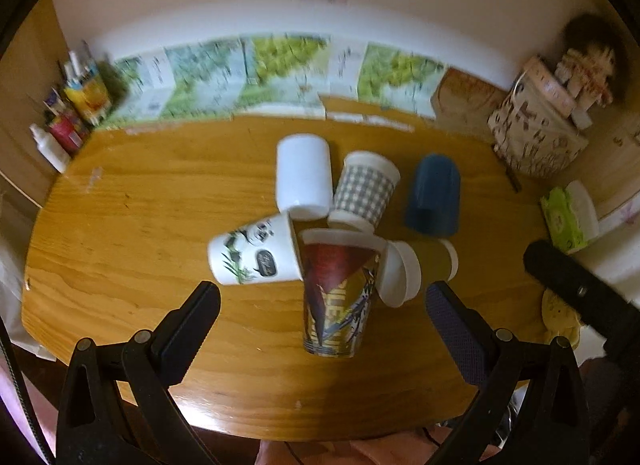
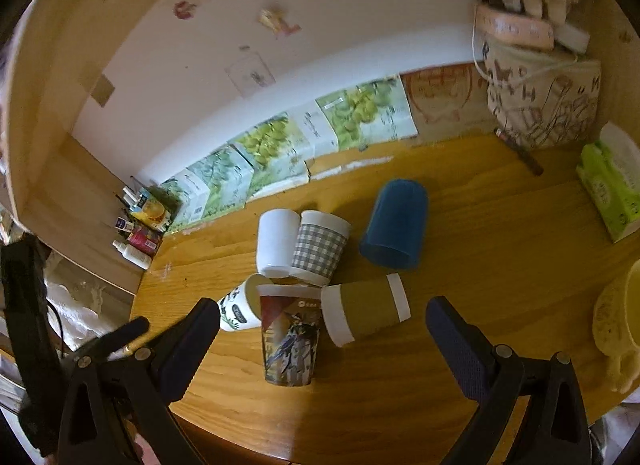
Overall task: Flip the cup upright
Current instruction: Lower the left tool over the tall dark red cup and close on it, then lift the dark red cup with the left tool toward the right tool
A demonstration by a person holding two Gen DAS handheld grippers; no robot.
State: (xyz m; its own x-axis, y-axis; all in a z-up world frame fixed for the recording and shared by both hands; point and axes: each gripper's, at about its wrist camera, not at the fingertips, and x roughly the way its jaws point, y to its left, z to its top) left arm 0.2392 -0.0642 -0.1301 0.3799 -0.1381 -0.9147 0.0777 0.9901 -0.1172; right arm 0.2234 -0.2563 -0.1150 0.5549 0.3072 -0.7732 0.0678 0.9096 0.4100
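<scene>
Several cups cluster on the wooden table. A red and yellow printed cup stands upright in front; it also shows in the right wrist view. A panda cup, an olive cup, a white cup, a checked cup and a blue cup lie tipped or upside down. My left gripper is open, just before the printed cup. My right gripper is open, above the printed and olive cups.
Printed boxes line the wall at the back. Bottles stand at the back left. A patterned bag and a green tissue pack sit at the right. A yellow object lies by the right edge.
</scene>
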